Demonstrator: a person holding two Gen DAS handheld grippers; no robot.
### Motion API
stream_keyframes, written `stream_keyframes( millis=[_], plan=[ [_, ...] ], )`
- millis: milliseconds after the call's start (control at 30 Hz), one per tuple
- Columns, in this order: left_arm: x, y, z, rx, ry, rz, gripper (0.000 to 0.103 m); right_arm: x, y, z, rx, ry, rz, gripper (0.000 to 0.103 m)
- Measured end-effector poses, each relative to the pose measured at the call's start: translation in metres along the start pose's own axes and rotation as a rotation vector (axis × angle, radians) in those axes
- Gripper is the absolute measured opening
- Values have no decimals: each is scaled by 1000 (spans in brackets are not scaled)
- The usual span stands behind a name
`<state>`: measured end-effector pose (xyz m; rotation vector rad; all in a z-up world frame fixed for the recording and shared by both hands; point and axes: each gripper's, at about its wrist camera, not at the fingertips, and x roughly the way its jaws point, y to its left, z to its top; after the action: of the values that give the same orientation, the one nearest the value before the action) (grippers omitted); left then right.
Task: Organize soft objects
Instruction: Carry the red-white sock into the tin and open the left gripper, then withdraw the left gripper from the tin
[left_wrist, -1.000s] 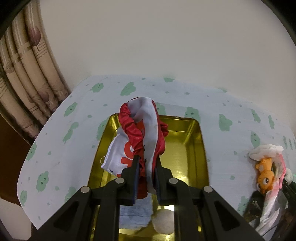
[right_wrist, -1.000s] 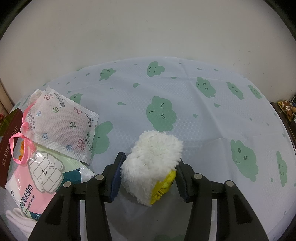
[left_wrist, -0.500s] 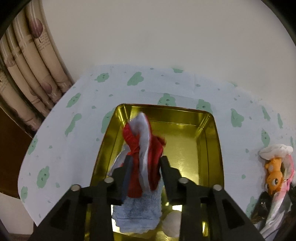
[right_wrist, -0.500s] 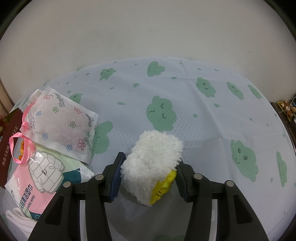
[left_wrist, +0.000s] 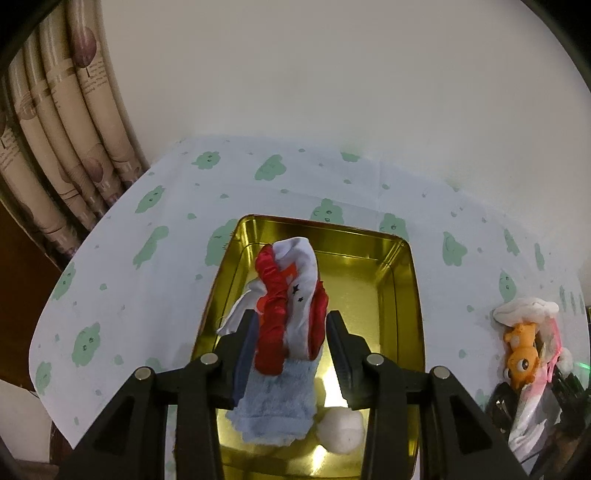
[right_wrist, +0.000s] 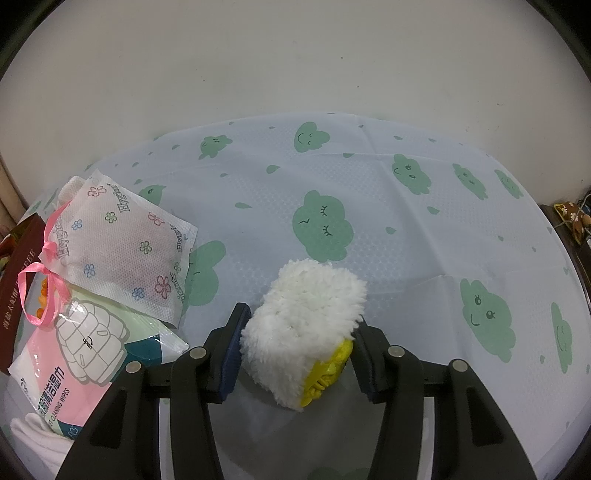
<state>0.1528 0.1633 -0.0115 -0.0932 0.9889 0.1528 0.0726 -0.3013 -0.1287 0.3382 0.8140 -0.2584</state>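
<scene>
While jaws open, red-and-white cloth (left_wrist: 291, 314) between left hand-held gripper (left_wrist: 290, 328), over tin (left_wrist: 402, 295)

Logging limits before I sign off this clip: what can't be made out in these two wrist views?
- Left wrist view: the gold tin's near end is hidden by the left gripper; the jaws have just been opening around the red and white cloth.
- Left wrist view: the orange plush toy pile is cut off at the right edge.
- Right wrist view: the wipes pack runs off the lower left edge.
- Right wrist view: the right gripper covers the sides of the white fluffy pad.
</scene>
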Motion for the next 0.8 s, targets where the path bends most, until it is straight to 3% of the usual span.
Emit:
stream_keyframes(
  millis=[333, 667, 800],
  plan=[
    [-26, 21, -19, -6, -71, 59, 38, -1, 0, 0, -6, 2, -4, 50],
    [-22, 55, -45, 26, -106, 169, 38, -2, -1, -3, -29, 4, -34, 49],
    [-19, 69, -50, 2, -112, 170, 38, -2, 1, -3, -43, 4, -51, 48]
  ],
)
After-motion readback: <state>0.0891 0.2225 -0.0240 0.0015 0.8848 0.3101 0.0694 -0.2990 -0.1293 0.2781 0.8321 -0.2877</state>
